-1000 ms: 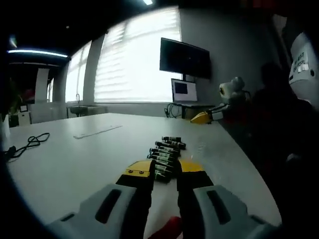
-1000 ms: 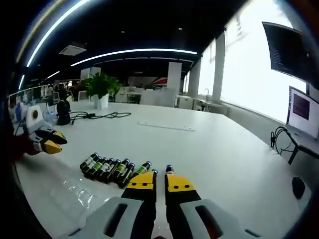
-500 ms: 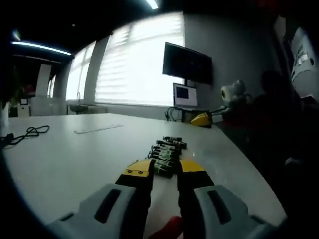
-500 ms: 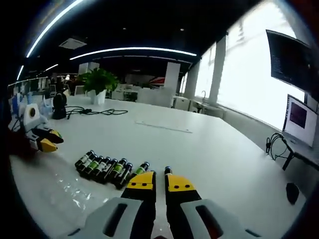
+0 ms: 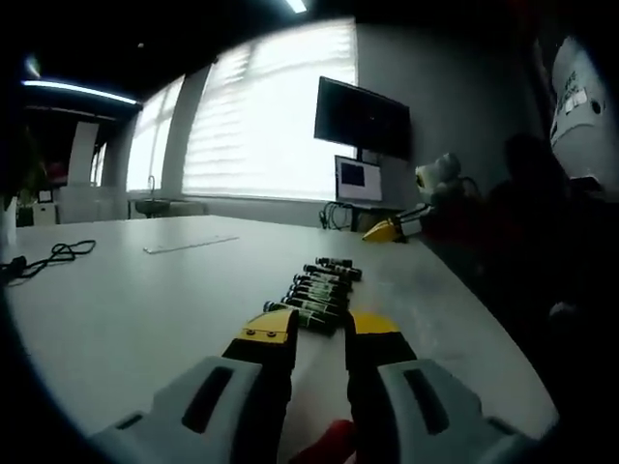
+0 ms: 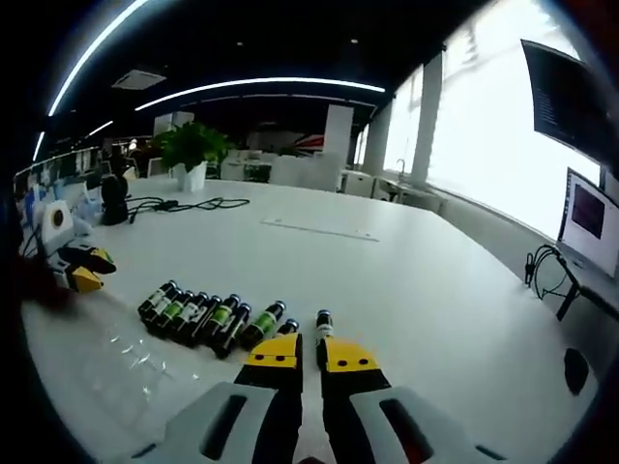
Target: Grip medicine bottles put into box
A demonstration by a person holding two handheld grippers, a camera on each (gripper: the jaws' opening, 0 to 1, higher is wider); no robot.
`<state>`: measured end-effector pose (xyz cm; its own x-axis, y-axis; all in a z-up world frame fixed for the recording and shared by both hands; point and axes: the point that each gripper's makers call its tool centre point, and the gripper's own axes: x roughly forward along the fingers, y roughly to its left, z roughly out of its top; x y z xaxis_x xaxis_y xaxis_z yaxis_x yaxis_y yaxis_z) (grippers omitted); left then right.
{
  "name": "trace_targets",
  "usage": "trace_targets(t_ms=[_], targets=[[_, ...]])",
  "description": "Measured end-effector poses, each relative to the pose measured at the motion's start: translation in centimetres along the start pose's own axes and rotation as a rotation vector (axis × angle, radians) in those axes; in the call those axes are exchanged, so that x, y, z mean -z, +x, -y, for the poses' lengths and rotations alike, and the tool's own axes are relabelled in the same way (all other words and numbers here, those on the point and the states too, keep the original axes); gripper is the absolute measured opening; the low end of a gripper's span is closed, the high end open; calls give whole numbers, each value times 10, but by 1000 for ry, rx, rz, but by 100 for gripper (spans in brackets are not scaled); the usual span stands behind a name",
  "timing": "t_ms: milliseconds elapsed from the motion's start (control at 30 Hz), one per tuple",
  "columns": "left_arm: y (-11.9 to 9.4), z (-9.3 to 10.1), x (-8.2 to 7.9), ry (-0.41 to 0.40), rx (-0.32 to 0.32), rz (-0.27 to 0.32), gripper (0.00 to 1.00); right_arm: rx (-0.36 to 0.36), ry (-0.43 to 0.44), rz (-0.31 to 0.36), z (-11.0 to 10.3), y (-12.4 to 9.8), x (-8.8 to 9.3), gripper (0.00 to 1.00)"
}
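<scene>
Your row of small dark green-labelled medicine bottles (image 6: 198, 316) lies on the white counter (image 6: 387, 280). Your right gripper (image 6: 309, 355) sits just beside the row's end, jaws narrow around one bottle's cap. Your left gripper (image 5: 319, 333) sits at the row's near end, jaws slightly parted, holding nothing.

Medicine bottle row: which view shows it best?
The right gripper view: the row of medicine bottles lies side-on, so caps and green labels separate clearly on the white table. The left gripper view shows the row end-on, bottles overlapping and hard to count.
</scene>
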<state>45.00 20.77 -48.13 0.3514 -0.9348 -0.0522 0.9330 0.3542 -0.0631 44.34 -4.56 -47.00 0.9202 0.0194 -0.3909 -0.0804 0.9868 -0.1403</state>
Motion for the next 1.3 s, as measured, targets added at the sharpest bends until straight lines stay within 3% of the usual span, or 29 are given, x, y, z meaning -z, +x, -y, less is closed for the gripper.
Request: trace_targets(t_ms=[367, 567, 1300], targets=[[3, 12, 1, 26, 32, -11, 13, -15, -29, -24, 2, 5, -3, 5], [4, 7, 0, 11, 21, -4, 14, -19, -58, -27, 6, 12, -12, 5], [2, 7, 6, 20, 23, -28, 14, -72, -55, -127, 2, 37, 7, 7]])
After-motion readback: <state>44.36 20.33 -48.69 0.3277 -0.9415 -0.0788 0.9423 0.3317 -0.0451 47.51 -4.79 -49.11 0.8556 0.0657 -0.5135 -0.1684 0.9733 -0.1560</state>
